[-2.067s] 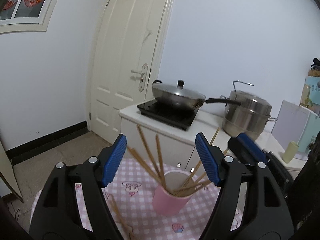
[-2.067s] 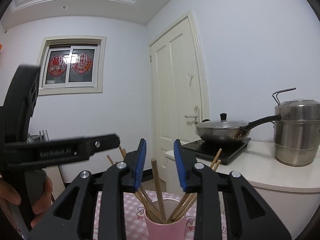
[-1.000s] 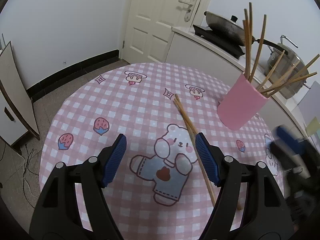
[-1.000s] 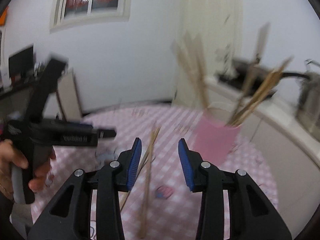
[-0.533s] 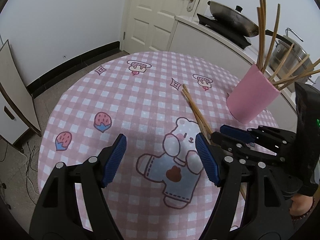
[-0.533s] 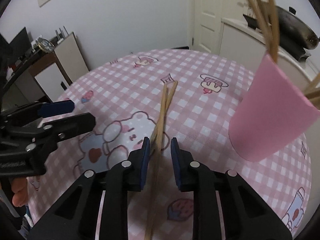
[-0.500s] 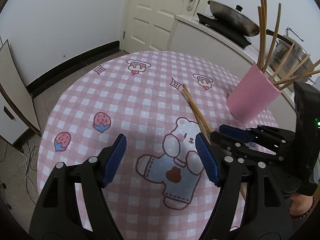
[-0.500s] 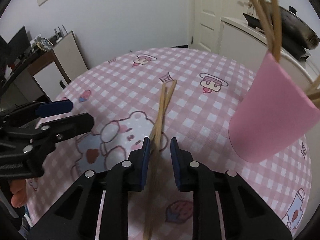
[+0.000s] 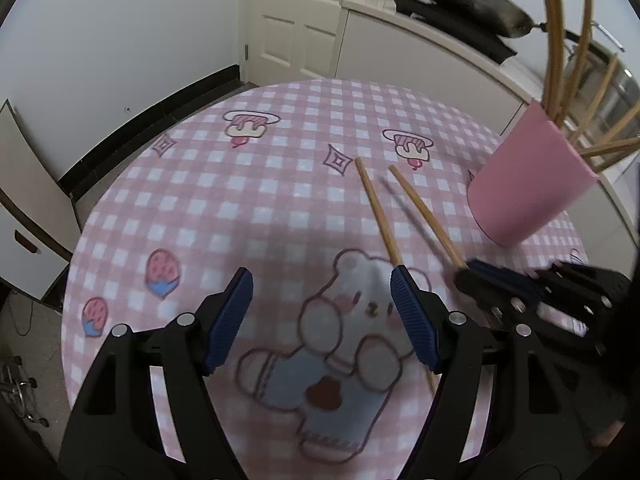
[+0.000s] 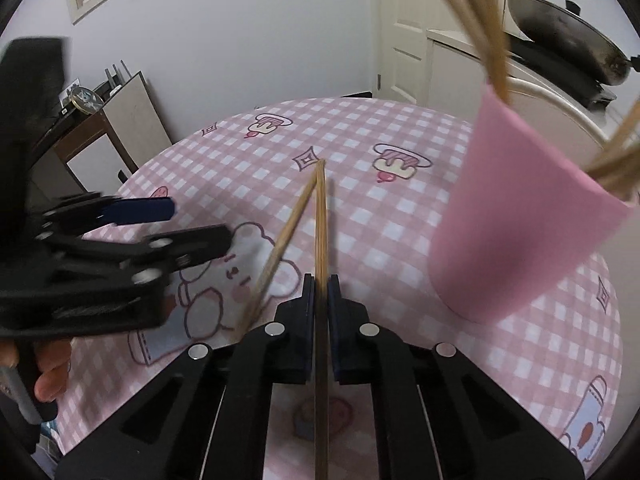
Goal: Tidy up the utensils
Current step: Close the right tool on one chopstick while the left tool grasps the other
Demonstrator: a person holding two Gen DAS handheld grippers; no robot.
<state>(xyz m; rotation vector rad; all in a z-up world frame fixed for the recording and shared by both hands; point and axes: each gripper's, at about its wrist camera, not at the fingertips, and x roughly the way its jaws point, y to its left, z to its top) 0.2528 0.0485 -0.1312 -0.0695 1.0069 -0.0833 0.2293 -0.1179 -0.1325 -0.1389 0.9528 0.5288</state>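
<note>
Pink cup (image 10: pixel 520 216) beside gripped chopstick (image 10: pixel 321 216)

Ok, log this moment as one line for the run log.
right gripper: shut on chopstick | left gripper: open, empty | second chopstick: on table | pink cup: upright

**Round table under a pink checked cloth**

I see a round table (image 9: pixel 120 216) covered in a pink-and-white checked cloth (image 10: pixel 400 184) printed with a bear, strawberries and mushrooms. A pink cup (image 9: pixel 528 184) stands on it near the far right edge, holding chopsticks. One loose chopstick (image 9: pixel 378 212) lies flat on the cloth beside the bear print; whether the chopstick next to it rests on the cloth I cannot tell.
</note>
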